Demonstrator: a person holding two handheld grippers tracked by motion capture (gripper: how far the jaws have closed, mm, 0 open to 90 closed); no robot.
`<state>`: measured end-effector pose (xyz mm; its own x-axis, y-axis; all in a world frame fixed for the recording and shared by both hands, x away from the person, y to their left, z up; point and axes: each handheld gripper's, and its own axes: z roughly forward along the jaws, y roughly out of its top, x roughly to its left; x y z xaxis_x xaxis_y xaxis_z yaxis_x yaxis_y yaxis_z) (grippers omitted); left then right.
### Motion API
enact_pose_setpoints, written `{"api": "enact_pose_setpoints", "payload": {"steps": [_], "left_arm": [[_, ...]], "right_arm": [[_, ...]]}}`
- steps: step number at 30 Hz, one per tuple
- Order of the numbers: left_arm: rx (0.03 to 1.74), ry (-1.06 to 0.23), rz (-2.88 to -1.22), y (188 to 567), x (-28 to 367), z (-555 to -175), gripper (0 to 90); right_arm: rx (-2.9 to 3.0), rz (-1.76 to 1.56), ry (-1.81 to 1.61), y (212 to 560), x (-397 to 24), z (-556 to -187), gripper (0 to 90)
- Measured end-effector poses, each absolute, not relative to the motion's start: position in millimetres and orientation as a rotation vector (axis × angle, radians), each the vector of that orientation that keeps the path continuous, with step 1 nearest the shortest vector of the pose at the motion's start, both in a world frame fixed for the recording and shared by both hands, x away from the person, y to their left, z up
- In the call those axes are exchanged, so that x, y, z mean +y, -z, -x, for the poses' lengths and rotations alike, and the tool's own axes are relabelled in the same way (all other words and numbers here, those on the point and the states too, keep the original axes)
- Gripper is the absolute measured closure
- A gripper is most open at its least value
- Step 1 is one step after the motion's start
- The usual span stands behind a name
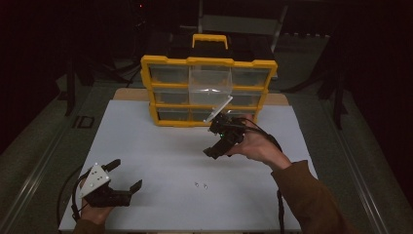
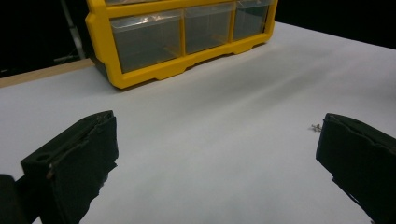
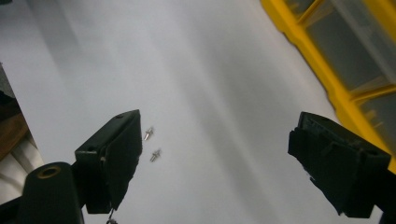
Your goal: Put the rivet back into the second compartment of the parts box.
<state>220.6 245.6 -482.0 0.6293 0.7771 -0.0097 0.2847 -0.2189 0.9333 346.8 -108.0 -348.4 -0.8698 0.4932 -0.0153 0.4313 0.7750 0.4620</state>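
Note:
A yellow drawer organiser (image 1: 208, 62) with clear drawers stands at the back of the white board (image 1: 146, 141). Its top middle drawer (image 1: 210, 80) sticks out toward me. Two small metal screws (image 1: 200, 185) lie on the board near the front. My right gripper (image 1: 213, 137) is held open just in front of the organiser, tipped down toward the board. In the right gripper view the screws (image 3: 152, 143) lie beside its left jaw, with nothing between the jaws. My left gripper (image 1: 127, 174) rests open at the front left, empty, and the screws (image 2: 316, 126) show by its right jaw.
A slanted clear strip (image 1: 220, 108) leans at the organiser's lower front, just above the right gripper. The organiser (image 2: 182, 32) fills the back of the board; its yellow frame (image 3: 327, 88) runs along the right. Dark floor surrounds the table.

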Motion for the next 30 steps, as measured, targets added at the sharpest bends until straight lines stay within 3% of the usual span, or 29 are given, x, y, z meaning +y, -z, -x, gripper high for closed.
{"api": "enact_pose_setpoints", "payload": {"steps": [30], "left_arm": [[0.86,-0.576,-1.787,482,246,-221,0.0]], "right_arm": [[2.85,-0.744,-0.574,409,-103,-338,16.4]]}}
